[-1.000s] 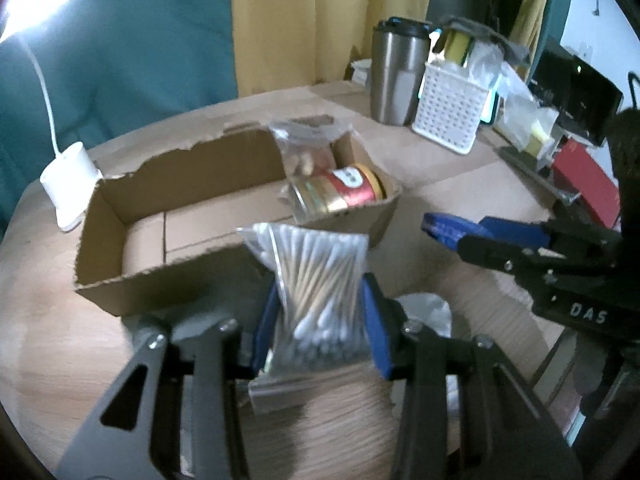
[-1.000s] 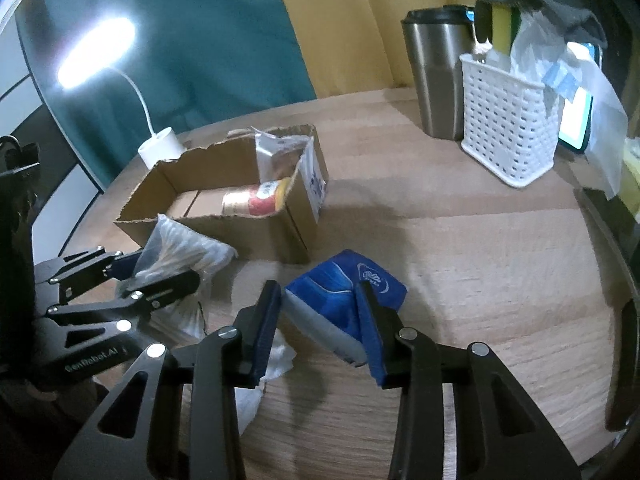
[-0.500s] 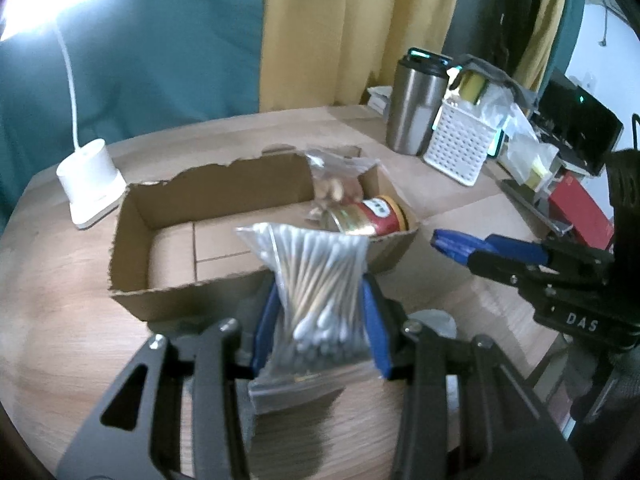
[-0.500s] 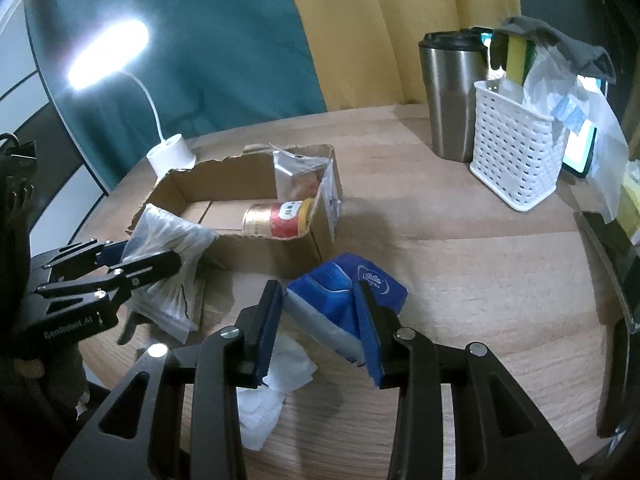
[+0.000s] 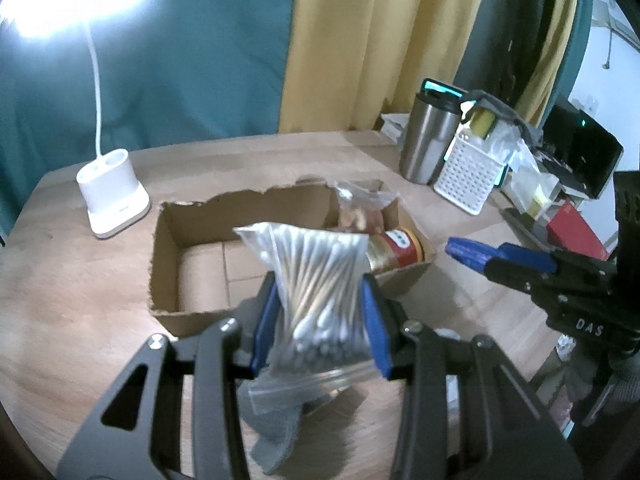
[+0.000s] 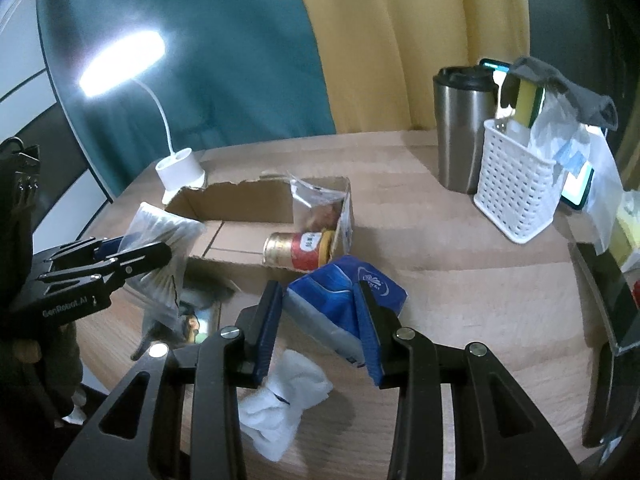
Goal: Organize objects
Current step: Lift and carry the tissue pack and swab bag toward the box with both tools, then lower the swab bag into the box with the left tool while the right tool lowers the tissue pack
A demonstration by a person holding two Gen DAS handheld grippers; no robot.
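Note:
My left gripper (image 5: pixel 320 320) is shut on a clear bag of cotton swabs (image 5: pixel 320 288) and holds it above the near wall of an open cardboard box (image 5: pixel 192 264). The box holds a red and gold can (image 5: pixel 394 248) lying on its side and a clear snack bag (image 5: pixel 360 208). My right gripper (image 6: pixel 320 328) is shut on a blue tissue pack (image 6: pixel 344 300) and holds it above the table just in front of the box (image 6: pixel 240 200). The left gripper with the swab bag (image 6: pixel 160 256) shows at the left of the right wrist view.
A white desk lamp (image 5: pixel 114 196) stands left of the box. A steel tumbler (image 6: pixel 460 128) and a white basket (image 6: pixel 516 192) of items stand at the back right. A crumpled white tissue (image 6: pixel 284 404) lies on the table (image 6: pixel 480 300) under my right gripper.
Both grippers have risen with their loads. The swab bag now sits higher over the box's near wall, and the tissue pack is closer to the box.

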